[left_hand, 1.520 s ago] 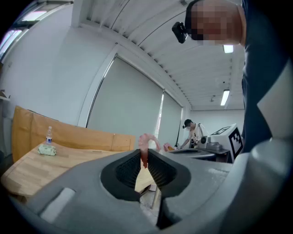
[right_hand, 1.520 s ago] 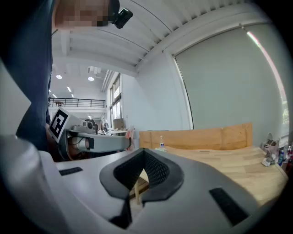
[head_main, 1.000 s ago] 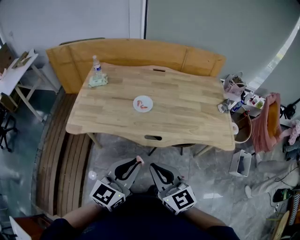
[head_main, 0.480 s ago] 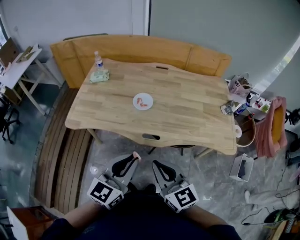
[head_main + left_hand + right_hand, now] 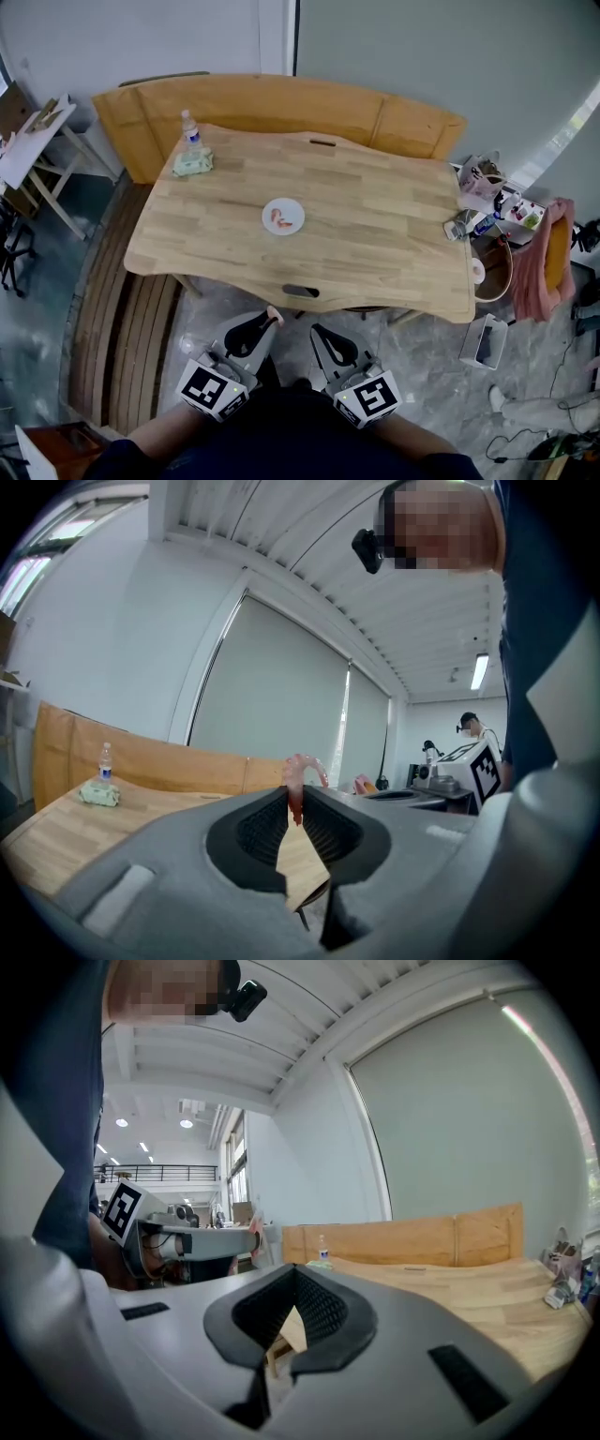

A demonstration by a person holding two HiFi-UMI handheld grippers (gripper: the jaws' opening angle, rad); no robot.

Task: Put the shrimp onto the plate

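Note:
A small white plate [image 5: 283, 217] sits near the middle of the wooden table [image 5: 384, 234], with one pink shrimp [image 5: 281, 220] lying on it. Both grippers hang low over the floor, short of the table's near edge. My left gripper [image 5: 271, 322] is shut on a second pink shrimp [image 5: 274, 313]. In the left gripper view that shrimp [image 5: 302, 766] sticks up, curled, from between the closed jaws of the left gripper [image 5: 293, 797]. Beside it, my right gripper [image 5: 316, 330] is shut, and in its own view the right gripper [image 5: 293, 1271] has nothing between its jaws.
A water bottle [image 5: 190, 127] and a green packet [image 5: 194, 162] stand at the table's far left corner. An orange bench [image 5: 281, 101] wraps the far side, with slatted seating [image 5: 122, 309] on the left. Bags, a basket [image 5: 489, 262] and clutter crowd the floor at right.
The head view has shifted slightly, so the table sits a little nearer and lower in the frame. Both grippers stay low by the body, and the left still holds the shrimp.

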